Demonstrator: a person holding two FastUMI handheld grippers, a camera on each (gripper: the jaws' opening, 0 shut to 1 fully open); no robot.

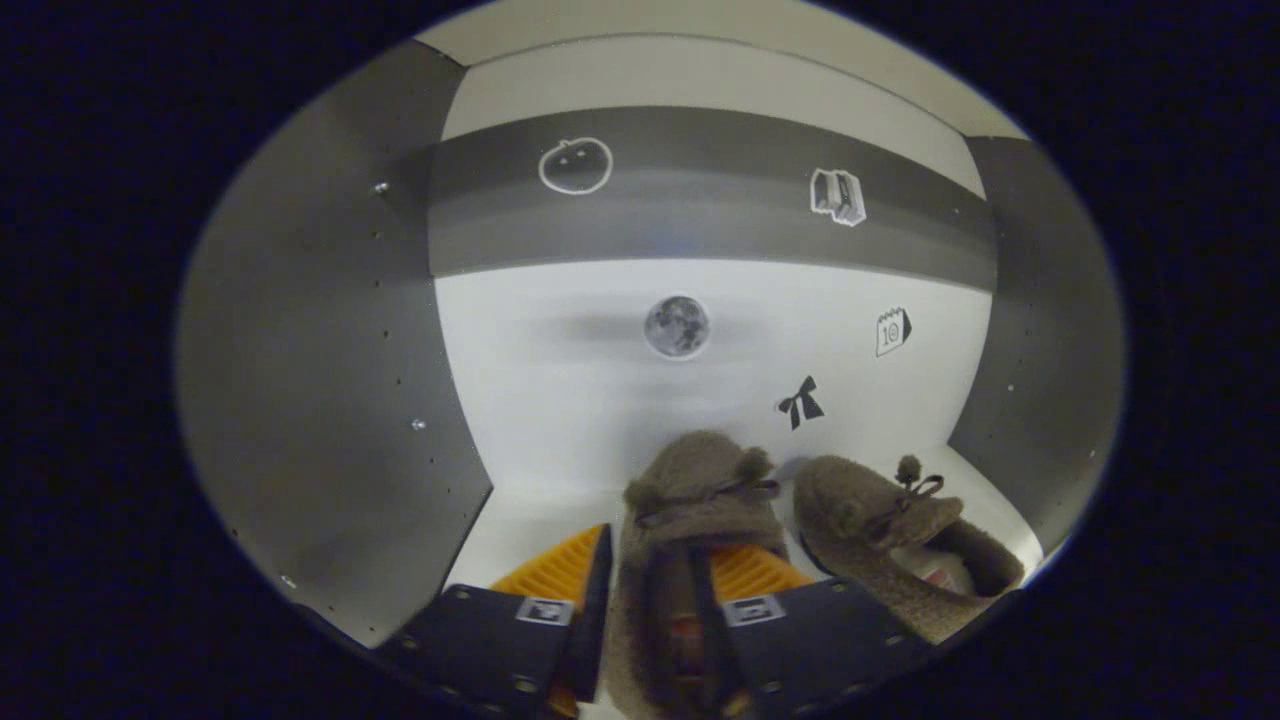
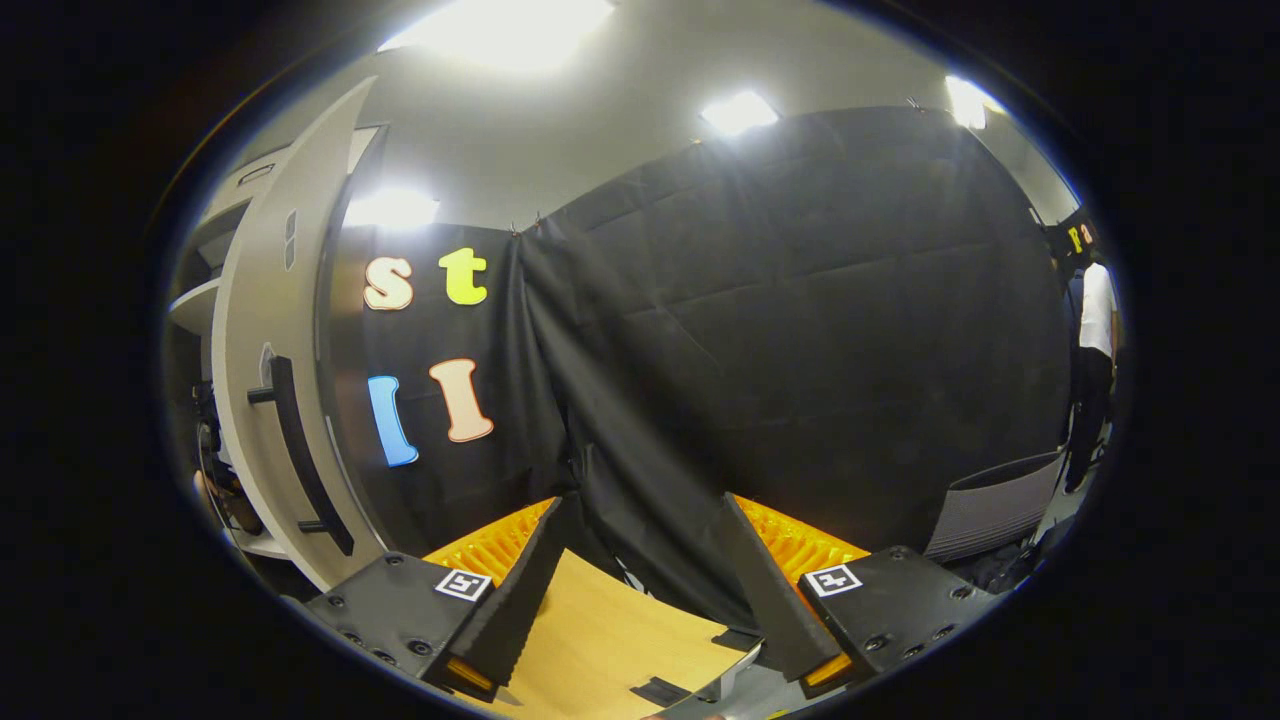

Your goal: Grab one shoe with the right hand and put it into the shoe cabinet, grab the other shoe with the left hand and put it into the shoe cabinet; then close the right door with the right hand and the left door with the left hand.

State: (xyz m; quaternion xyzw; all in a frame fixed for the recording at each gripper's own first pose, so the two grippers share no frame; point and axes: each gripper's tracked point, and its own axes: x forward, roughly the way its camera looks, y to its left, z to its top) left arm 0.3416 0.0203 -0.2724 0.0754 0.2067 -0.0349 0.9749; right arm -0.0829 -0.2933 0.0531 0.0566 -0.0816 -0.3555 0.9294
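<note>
Clearly the left hand-held gripper [image 1: 650, 600] is deep inside the shoe cabinet [image 1: 320, 380], its two fingers spread and straddling one fuzzy brown shoe [image 1: 700, 500]; the right finger looks to run down into the shoe's opening, with the left finger outside the shoe's wall, though whether both pads press on that wall I cannot tell. That shoe sits on the cabinet's white shelf [image 1: 520, 520] near its front edge, toe toward the back panel, and the second shoe [image 1: 880, 530] lies just beside it toward the shelf's right edge, tilted slightly so its lining shows. Both look light and very soft (plush pile, a little pompom and a thin cord bow on each), so they should crush under a pinch rather than slip, and the collar wall is the sensible place to take hold, since the toe would merely squash. In the right gripper view the right hand-held gripper [image 2: 640, 590] is spread wide with nothing between its fingers, hovering over a light wooden counter [image 2: 600, 640]. A pale cabinet door [image 2: 270, 400] with a long dark handle [image 2: 300, 460] stands open at the left. By my judgement both shoes are stowed, and the doors remain to be shut.
</note>
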